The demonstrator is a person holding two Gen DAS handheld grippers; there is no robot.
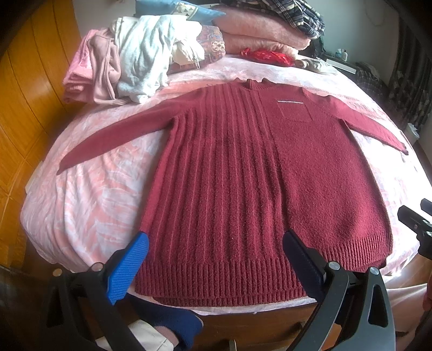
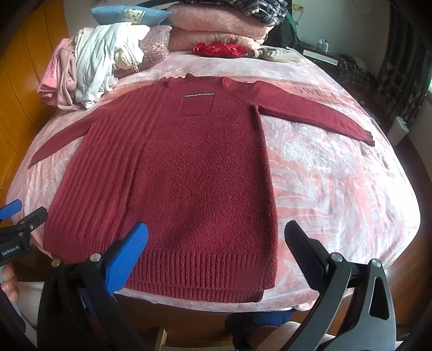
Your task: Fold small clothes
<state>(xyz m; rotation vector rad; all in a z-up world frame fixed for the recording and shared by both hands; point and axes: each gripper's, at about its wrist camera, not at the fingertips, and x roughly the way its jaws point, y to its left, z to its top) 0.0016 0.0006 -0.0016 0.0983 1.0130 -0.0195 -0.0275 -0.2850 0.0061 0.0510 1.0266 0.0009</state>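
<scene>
One dark red sweater lies flat, front up, on the pink bed cover, hem along the bed's near edge, collar toward the far edge and both sleeves spread toward the side edges, a layout that suits a first fold. Above the hem the left gripper hangs with jaws spread wide and empty; the right gripper does likewise near the hem's right corner. Neither seems to touch the knit, though the fisheye makes that hard to judge. Unfolded clothes sit heaped at the far left corner, probably waiting their turn, beside folded pink blankets.
</scene>
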